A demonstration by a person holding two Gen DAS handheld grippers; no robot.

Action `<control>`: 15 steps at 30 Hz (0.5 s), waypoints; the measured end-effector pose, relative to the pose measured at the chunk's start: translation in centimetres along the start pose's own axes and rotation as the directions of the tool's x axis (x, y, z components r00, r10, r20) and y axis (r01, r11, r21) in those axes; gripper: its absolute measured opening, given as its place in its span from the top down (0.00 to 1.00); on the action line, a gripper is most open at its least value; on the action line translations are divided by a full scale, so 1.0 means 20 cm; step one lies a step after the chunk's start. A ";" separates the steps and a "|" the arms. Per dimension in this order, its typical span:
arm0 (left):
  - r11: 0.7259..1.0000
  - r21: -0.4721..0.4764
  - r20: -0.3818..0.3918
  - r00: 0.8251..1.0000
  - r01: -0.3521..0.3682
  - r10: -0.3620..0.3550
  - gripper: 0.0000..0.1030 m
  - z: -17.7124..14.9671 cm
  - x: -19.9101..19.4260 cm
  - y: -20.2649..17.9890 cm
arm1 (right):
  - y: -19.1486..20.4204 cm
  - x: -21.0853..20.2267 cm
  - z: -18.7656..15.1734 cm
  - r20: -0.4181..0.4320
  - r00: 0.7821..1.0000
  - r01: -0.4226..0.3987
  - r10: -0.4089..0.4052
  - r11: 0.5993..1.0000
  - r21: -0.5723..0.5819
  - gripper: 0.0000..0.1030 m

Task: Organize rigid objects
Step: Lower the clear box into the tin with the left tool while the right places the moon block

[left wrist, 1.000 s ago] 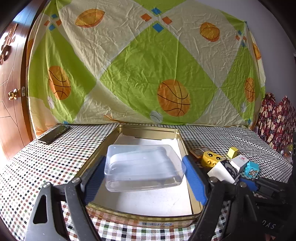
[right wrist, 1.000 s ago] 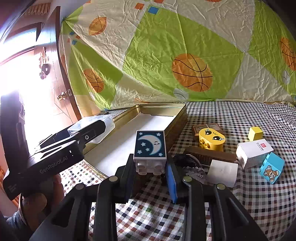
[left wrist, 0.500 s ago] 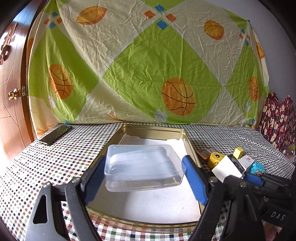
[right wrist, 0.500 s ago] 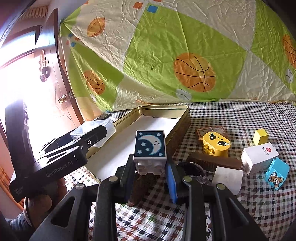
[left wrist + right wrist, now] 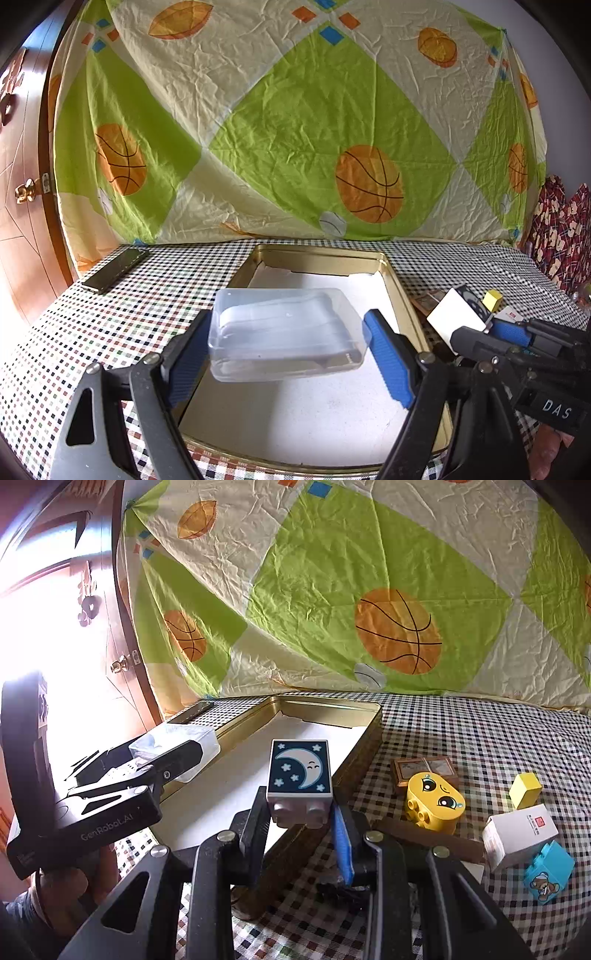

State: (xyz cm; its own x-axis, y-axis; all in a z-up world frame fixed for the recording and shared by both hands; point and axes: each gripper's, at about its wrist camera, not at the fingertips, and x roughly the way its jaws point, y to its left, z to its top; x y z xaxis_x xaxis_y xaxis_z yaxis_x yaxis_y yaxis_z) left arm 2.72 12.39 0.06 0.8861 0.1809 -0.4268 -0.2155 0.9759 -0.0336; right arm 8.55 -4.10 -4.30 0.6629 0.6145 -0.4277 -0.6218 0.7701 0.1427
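Observation:
A clear plastic box (image 5: 284, 343) hangs over the open gold tin (image 5: 400, 295), and my left gripper (image 5: 286, 325) is shut on it, blue pads against both its short sides. From the right wrist view that left gripper (image 5: 173, 753) and the clear box (image 5: 199, 738) sit by the gold tin's (image 5: 332, 710) left wall. My right gripper (image 5: 301, 812) is shut on a white toy block with a dark blue moon face (image 5: 299, 768), held over the tin's right wall. In the left wrist view the right gripper (image 5: 491, 332) holds the moon block (image 5: 456, 314) just right of the tin.
On the checked cloth right of the tin lie a yellow face block (image 5: 436, 805), a yellow cube (image 5: 524, 790), a white box (image 5: 517, 834), a blue bear block (image 5: 550, 871), a brown frame (image 5: 424, 768) and a brown bar (image 5: 424, 838). A dark phone (image 5: 116, 269) lies far left near the door.
My right gripper has carried the moon block left, closer to the tin's right wall. The left gripper with the clear box has drifted slightly left over the tin.

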 end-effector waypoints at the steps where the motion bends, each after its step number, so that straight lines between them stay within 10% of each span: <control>1: 1.000 0.002 -0.007 1.000 0.002 -0.002 0.20 0.01 0.01 0.01 | 0.00 0.01 0.02 -0.005 1.000 0.000 0.000 1.000 -0.004 0.67; 15: 1.000 0.025 -0.121 0.993 0.003 0.000 0.20 0.06 0.16 0.05 | -0.01 0.16 0.14 -0.054 0.999 -0.005 0.002 0.999 -0.042 0.67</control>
State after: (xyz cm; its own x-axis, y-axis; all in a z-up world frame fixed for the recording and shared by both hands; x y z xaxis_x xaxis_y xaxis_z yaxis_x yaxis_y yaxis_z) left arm 5.84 14.16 -0.26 0.8301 0.1645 -0.5328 -0.2020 0.9793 -0.0123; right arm 11.95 -1.70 -3.30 0.6381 0.6062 -0.4746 -0.6417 0.7594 0.1073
